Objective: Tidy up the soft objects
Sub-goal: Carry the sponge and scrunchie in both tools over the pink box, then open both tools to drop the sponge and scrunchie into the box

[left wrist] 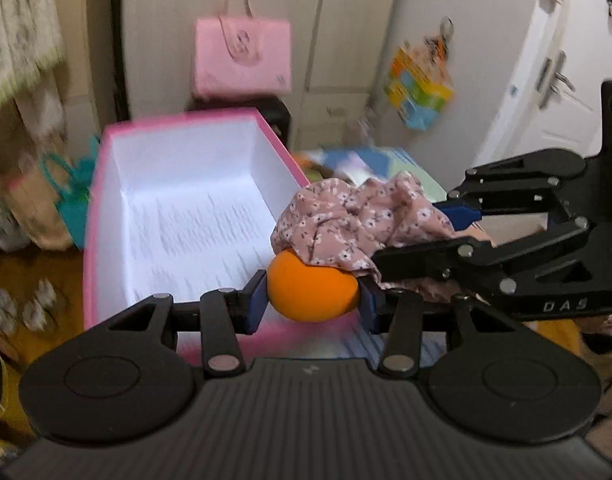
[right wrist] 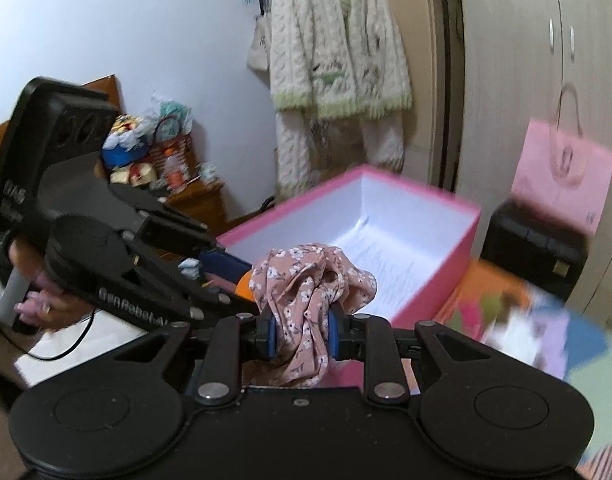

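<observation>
The left tool (left wrist: 311, 300) is seen in the left wrist view clenched on an orange ball (left wrist: 311, 290) at the near rim of the pink box (left wrist: 186, 200), and "DAS" is read on the right tool (left wrist: 457, 216). In the right wrist view the right tool (right wrist: 302, 332) is clamped on the floral cloth (right wrist: 306, 280), the ball is almost hidden, and "GenRobot.AI" is read on the left tool (right wrist: 226, 264), gripped by a hand (right wrist: 38, 300).
</observation>
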Motion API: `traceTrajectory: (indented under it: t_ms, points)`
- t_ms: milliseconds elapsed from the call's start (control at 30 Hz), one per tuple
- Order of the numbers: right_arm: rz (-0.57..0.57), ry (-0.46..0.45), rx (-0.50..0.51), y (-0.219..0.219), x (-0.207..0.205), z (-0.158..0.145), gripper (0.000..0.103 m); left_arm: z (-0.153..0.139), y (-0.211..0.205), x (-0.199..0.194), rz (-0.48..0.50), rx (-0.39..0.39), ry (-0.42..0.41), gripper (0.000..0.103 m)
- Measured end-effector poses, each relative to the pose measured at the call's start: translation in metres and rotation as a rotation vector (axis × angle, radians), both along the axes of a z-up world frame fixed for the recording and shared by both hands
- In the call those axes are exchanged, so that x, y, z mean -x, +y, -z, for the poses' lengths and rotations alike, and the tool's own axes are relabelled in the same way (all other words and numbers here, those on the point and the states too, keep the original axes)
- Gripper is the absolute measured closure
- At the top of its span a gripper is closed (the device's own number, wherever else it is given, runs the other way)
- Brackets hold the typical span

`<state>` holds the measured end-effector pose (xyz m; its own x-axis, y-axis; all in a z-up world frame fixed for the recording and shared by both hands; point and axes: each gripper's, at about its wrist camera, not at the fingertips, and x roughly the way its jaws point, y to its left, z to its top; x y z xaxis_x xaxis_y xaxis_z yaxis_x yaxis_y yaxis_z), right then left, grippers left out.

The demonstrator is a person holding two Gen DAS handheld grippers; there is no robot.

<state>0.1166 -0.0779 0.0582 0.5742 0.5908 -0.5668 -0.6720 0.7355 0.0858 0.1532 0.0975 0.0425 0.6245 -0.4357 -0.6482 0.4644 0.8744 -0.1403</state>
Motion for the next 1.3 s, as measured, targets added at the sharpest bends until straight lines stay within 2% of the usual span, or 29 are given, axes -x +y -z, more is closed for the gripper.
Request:
traceTrajectory:
  t_ms: [100, 267, 367, 433, 567, 667, 767, 900, 1033, 1200, 1300]
  points:
    - [-0.014, -0.004, -0.006, 0.003, -0.029, -0.006, 0.075, -0.005, 0.002, -0.022, -0.013, -0.010, -0.032, 0.058]
    - [-0.015, 0.028, -0.020, 0.003, -0.087, -0.009, 0.075, -0.005, 0.017, -0.082, -0.073, 0.062, 0.016, 0.058]
    - [-0.006, -0.040, 0.095, 0.012, -0.123, -0.004, 0.075, 0.005, 0.019, -0.115, -0.124, 0.028, 0.001, 0.058]
    - [-0.004, -0.065, 0.181, 0.019, -0.147, 0.004, 0.075, 0.014, 0.018, -0.141, -0.141, 0.022, 0.042, 0.058]
    - [-0.025, 0.003, 0.268, 0.031, -0.192, 0.026, 0.075, 0.031, 0.019, -0.188, -0.179, 0.035, 0.132, 0.058]
    - [-0.040, 0.026, 0.328, 0.044, -0.211, 0.038, 0.075, 0.048, 0.023, -0.214, -0.202, 0.051, 0.212, 0.058]
    - [-0.071, 0.044, 0.395, 0.056, -0.219, 0.049, 0.075, 0.065, 0.025, -0.228, -0.236, 0.073, 0.275, 0.058]
    - [-0.160, -0.017, 0.491, 0.068, -0.214, 0.058, 0.073, 0.077, 0.022, -0.227, -0.256, 0.051, 0.240, 0.058]
    - [-0.169, 0.025, 0.488, 0.069, -0.223, 0.064, 0.074, 0.085, 0.024, -0.231, -0.262, 0.049, 0.261, 0.058]
    - [-0.176, 0.025, 0.535, 0.079, -0.236, 0.077, 0.074, 0.095, 0.025, -0.240, -0.291, 0.041, 0.287, 0.058]
    - [-0.170, 0.018, 0.567, 0.080, -0.238, 0.081, 0.066, 0.095, 0.021, -0.239, -0.285, 0.023, 0.281, 0.057]
